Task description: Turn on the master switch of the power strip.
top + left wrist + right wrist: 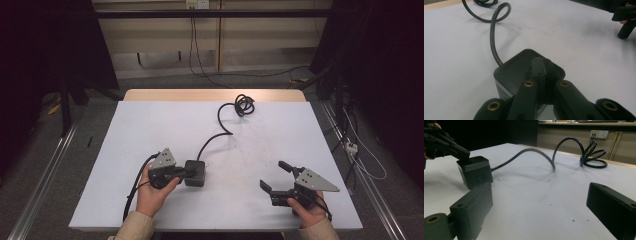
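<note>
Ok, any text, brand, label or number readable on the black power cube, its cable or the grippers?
None can be read.
Power cube: faint marks on its side face, probably socket slots, too blurred to read as text.
Power cube top: tiny raised marks beside the shut left gripper, illegible.
Cable, right gripper: no lettering seen.

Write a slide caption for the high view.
Left gripper, shut, rests on the black cube; right gripper waits open.

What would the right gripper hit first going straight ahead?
Probably nothing nearby: the open right gripper points across bare table; the cable lies farther on, the cube off to one side.
</note>
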